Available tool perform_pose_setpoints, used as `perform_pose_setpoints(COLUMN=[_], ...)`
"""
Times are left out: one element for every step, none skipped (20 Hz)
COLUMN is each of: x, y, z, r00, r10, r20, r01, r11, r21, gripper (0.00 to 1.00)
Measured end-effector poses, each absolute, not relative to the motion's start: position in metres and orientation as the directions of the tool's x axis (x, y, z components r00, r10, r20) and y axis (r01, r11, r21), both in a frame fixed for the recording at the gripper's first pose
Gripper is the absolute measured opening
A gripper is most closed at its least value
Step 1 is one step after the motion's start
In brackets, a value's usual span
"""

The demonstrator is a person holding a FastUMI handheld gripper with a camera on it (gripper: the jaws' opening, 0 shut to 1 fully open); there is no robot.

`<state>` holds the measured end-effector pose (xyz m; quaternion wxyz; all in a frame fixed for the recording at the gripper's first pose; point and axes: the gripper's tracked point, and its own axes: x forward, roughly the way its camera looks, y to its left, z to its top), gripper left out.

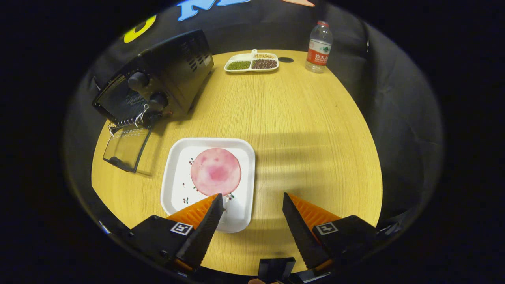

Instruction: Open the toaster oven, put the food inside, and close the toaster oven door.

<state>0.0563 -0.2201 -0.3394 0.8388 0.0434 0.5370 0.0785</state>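
A round wooden table (300, 130) with a pale yellow grain stands inside a booth walled with black cloth. Taking the white square plate (173, 185) as the landmark: it lies flat on the table just ahead of the gripper (250, 200), whose two fingers are spread wide apart with nothing between them. The left fingertip reaches over the plate's near edge, while the right fingertip hangs over bare wood to the plate's right.

On the plate lies the food, a thin round pink slice (216, 171); it sits toward the plate's far right part, and its near rim is just beyond the left fingertip, perhaps touching it, though I cannot tell for certain. The slice is flat, mottled from light pink to a deeper rose at the middle, like a slice of ham or sausage. Small dark red and green specks of a printed pattern dot the plate around it.

Beyond the plate and to its left stands the black toaster oven (169, 75), with two round knobs on its front. Its glass door (126, 148) is folded down open and rests near the plate's far left corner. A wire rack shows at the oven's mouth.

Far beyond the plate lies a white divided dish (251, 63) with green, dark brown and tan grains. To that dish's right stands a clear water bottle (318, 47) with a red label; its writing is too small to read.
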Motion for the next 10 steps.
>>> perform_pose_setpoints(x=[0.056,0.057,0.057,0.056,0.058,0.059,0.059,0.061,0.062,0.062], y=[-0.22,-0.22,-0.219,-0.22,-0.221,-0.218,-0.22,-0.221,-0.223,-0.219], z=[-0.342,-0.345,-0.349,-0.351,-0.352,-0.351,-0.352,-0.354,-0.352,-0.355], r00=[0.392,0.38,0.365,0.343,0.344,0.33,0.321,0.316,0.317,0.308], r10=[0.183,0.186,0.187,0.184,0.176,0.188,0.169,0.153,0.14,0.152], r20=[-0.902,-0.906,-0.912,-0.921,-0.922,-0.925,-0.932,-0.936,-0.938,-0.939], r01=[-0.081,-0.077,-0.07,-0.061,-0.048,-0.041,-0.036,-0.036,-0.047,-0.065], r11=[0.983,0.983,0.982,0.983,0.984,0.982,0.985,0.988,0.99,0.988], r21=[0.165,0.169,0.173,0.174,0.17,0.185,0.166,0.149,0.132,0.139], gripper=[0.96,0.96,0.96,0.96,0.96,0.95,0.88,0.81,0.74,0.66])
